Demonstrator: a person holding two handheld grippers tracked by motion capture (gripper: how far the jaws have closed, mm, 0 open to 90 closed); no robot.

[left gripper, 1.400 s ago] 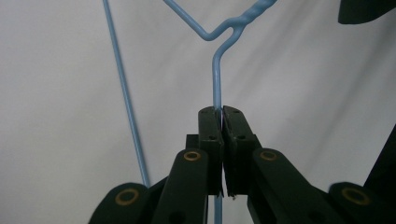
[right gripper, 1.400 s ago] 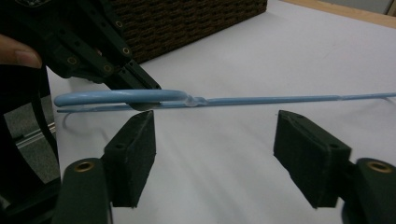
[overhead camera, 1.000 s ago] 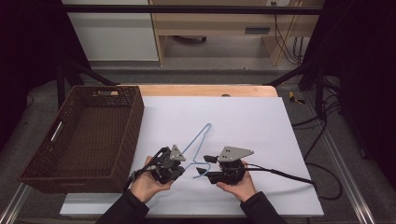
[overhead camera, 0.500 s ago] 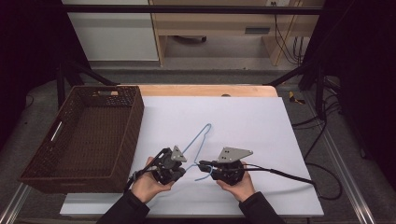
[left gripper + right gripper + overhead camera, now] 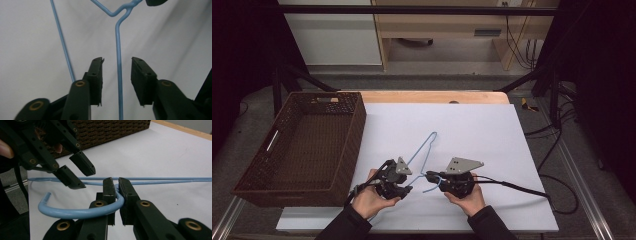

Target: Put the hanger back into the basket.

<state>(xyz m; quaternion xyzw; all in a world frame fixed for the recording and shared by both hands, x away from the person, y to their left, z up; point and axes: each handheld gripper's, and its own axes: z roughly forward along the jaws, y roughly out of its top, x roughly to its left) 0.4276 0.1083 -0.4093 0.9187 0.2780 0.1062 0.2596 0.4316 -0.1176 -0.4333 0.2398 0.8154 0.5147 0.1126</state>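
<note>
Down at the near edge of the table [image 5: 492, 125], seen from the high view, both forearms are coming in from the bottom, hands close together. The left gripper [image 5: 404, 182] is angling toward the centre, and the right gripper [image 5: 429, 176] is pointing left at it, with the blue hanger [image 5: 422, 150] lying on the white sheet between them. Off to the left, the brown wicker basket [image 5: 347, 140] is sitting with nothing visible inside.

Over to the left gripper view: the left gripper [image 5: 117, 75] is standing released, jaws apart, and a straight wire of the hanger [image 5: 117, 50] is running up between them without touching either pad.

Now the right gripper view: the right gripper [image 5: 115, 185] is clenching the hanger [image 5: 80, 212] at its curved hook, jaws nearly together on the wire. The left gripper [image 5: 81, 176] is hovering just beyond, spread wide, above the hanger's long wires. The basket [image 5: 112, 130] is sitting behind it.
</note>
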